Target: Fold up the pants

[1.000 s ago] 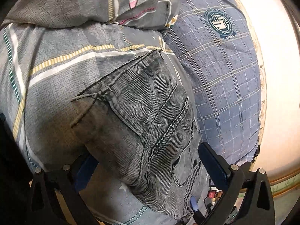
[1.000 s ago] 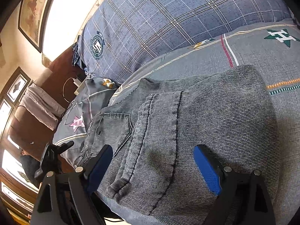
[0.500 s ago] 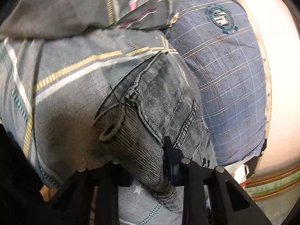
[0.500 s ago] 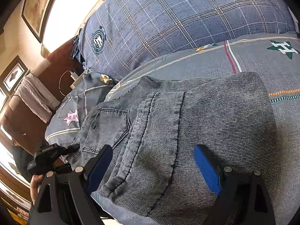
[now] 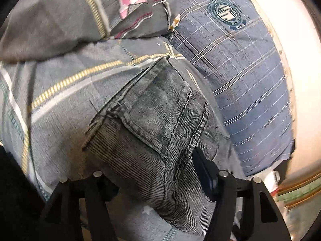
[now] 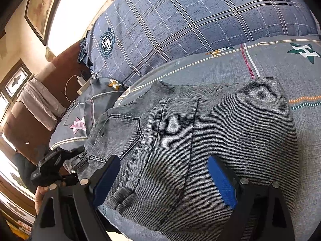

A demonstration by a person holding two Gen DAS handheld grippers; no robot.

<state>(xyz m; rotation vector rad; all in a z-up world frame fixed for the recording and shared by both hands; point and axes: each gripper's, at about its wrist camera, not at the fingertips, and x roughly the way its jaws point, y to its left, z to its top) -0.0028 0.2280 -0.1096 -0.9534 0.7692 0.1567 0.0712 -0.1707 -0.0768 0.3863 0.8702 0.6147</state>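
Since the frame half a second back, the left gripper (image 5: 158, 177) has spread its fingers from a near-closed pinch to a wider gap, and the bunched waistband of the pants (image 5: 160, 120) has settled flatter; the fabric sits between the fingers, but contact cannot be confirmed. The right gripper (image 6: 163, 177) is unchanged: fingers wide apart, straddling the folded stack without clamping.

Edges and clearance:
- The pants (image 6: 200, 130) lie folded on the grey patterned bed cover (image 6: 270, 60), near its front edge.
- A blue plaid pillow (image 6: 190, 20) lies beyond the far edge of the pants; a grey pillow (image 5: 60, 14) with a pink star lies at their left end.
- Bare cover remains to the right of the fold.

Condition of the pants: grey, fine-striped denim, folded into a compact stack, pocket seams and frayed waistband corner uppermost.
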